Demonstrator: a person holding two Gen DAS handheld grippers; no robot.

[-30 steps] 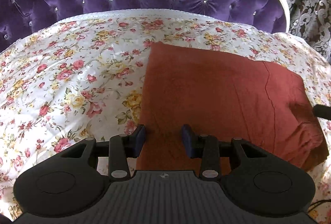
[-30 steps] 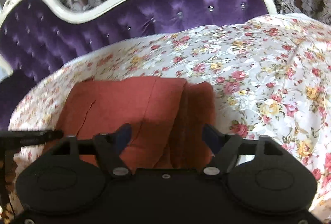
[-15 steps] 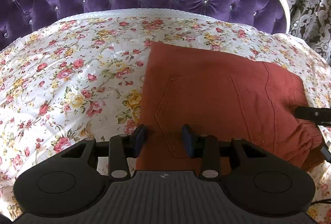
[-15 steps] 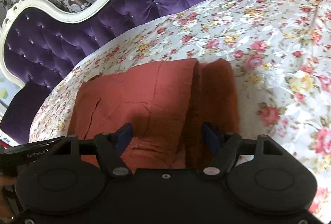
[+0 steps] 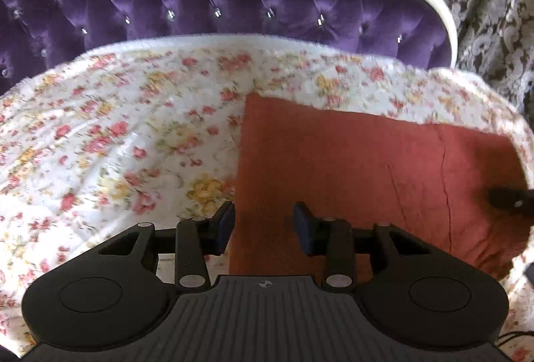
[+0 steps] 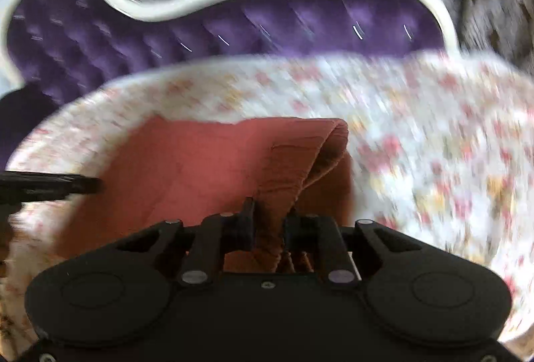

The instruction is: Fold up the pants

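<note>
**Right claw pinches the pants' end as the fold gets under way**

One pair of rust-red pants lies on the floral bedspread, towards the right side of the bed as the left wrist camera sees it, with the purple tufted headboard behind. The garment already looks folded at least once — a flat rectangle with a stitched seam running across it.

The right gripper has its jaws drawn narrow on a bunched ridge of the cloth at the pants' near right end, and that end rises off the bed into a raised flap. The grip appears to sit at the end so that the whole flap can be carried over the rest of the garment in one sweep. The right view is heavily blurred, so how many layers are pinched cannot be told.

The left gripper stands with its jaws apart and nothing between them, just above the pants' near left corner. It is probably kept there to steady or pin that side while the other end travels, though contact with the cloth cannot be confirmed.

By count: one pair of pants, two grippers, one bedspread and one headboard — each gripper's tip also shows at the edge of the other's view.
</note>
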